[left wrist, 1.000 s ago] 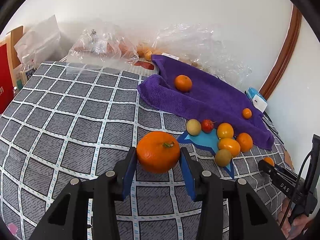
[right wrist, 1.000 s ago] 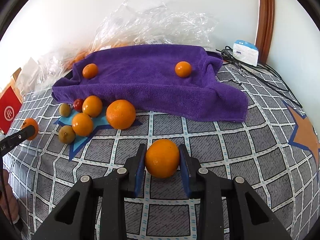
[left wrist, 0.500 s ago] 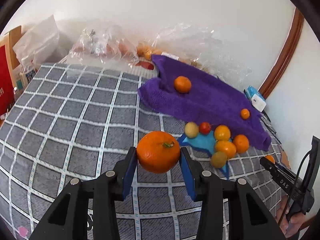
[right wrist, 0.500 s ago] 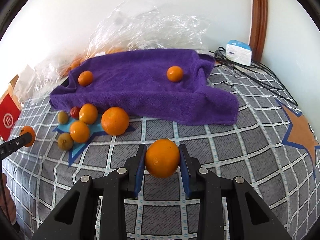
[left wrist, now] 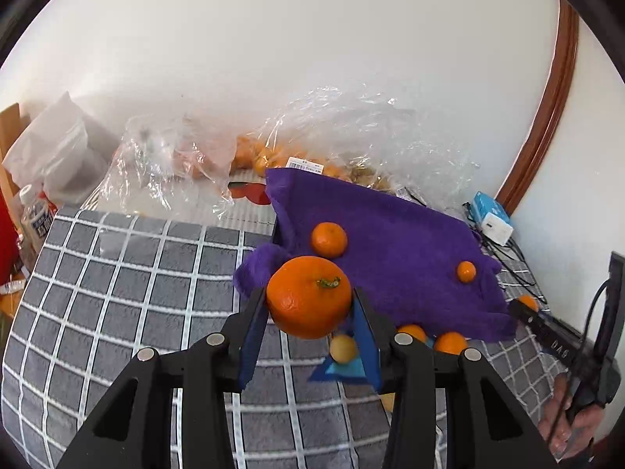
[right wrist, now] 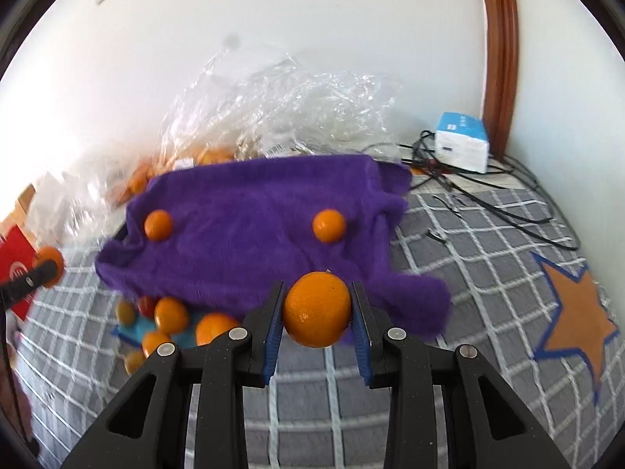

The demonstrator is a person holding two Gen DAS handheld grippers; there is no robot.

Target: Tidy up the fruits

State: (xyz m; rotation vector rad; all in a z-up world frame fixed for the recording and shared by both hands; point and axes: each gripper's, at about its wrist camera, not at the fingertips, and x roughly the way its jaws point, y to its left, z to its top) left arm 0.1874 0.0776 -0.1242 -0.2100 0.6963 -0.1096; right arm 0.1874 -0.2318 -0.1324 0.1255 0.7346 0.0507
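now the left gripper [left wrist: 308, 312] clamps a large stemmed orange [left wrist: 309, 297] in the air above the near edge of the purple towel [left wrist: 394, 250], while the right gripper [right wrist: 317, 312] pinches a smaller orange [right wrist: 317, 308] over that same edge, two small oranges [right wrist: 329, 225] lying on the towel.

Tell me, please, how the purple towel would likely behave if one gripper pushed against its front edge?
The purple towel looks soft and floppy: its front edge already lies in rumpled folds, so it would probably bunch up rather than slide flat. The two small oranges resting on it are round and would likely roll as it buckles. Its plush pile should drag on the checked cover.
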